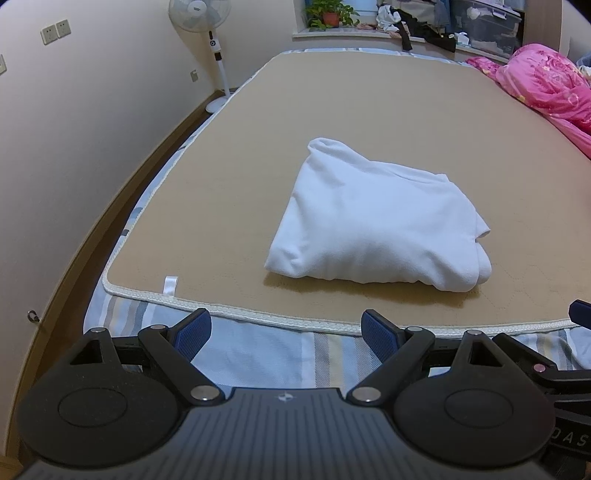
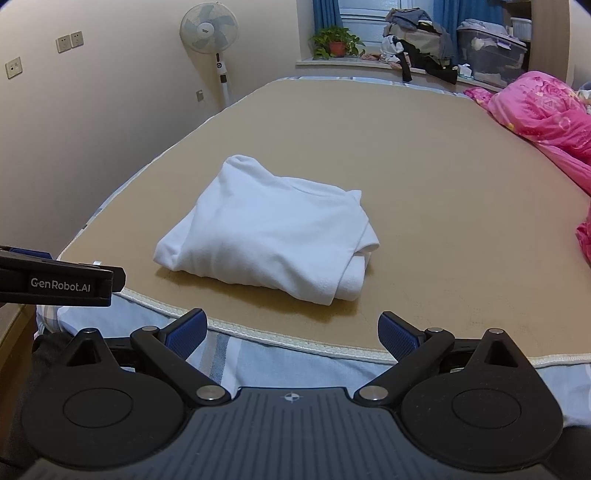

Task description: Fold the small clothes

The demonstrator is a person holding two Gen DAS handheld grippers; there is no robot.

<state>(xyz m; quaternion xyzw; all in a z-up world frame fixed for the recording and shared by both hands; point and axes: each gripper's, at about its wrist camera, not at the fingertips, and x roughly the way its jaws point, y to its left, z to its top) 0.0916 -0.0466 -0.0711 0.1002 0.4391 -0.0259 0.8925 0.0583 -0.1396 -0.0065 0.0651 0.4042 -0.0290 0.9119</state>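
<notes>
A white garment (image 1: 376,221) lies folded into a compact bundle on the tan mat (image 1: 332,110) that covers the bed. It also shows in the right wrist view (image 2: 266,232). My left gripper (image 1: 286,328) is open and empty, held back over the bed's front edge, short of the bundle. My right gripper (image 2: 291,330) is open and empty too, also back from the bundle at the mat's front edge. The left gripper's body (image 2: 55,280) shows at the left of the right wrist view.
A pink quilt (image 1: 546,92) lies along the bed's right side. A standing fan (image 2: 210,33) is by the wall at the far left. A windowsill with a potted plant (image 2: 336,42), piled clothes and a storage box (image 2: 491,55) lies beyond the bed. A striped sheet (image 1: 277,350) shows under the mat.
</notes>
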